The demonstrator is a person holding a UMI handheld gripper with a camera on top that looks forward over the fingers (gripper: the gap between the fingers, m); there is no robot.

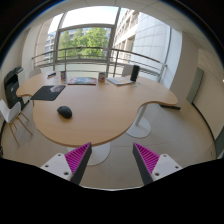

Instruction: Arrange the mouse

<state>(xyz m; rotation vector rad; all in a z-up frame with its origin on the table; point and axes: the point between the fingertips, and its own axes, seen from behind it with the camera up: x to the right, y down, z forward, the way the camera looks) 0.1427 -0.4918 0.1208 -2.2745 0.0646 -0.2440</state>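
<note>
A dark mouse [65,111] lies on the light wooden table [105,115], left of the middle and well beyond my fingers. A dark mouse mat [47,92] lies further back at the table's left end. My gripper [113,160] is open and empty, its magenta pads [79,158] spread wide, held above the floor in front of the table's near edge.
A laptop [82,78], papers [122,81] and a dark speaker [134,72] stand along the table's far side. A chair [12,95] stands at the left. Windows and a railing lie behind. The table's round white base [100,153] is just ahead.
</note>
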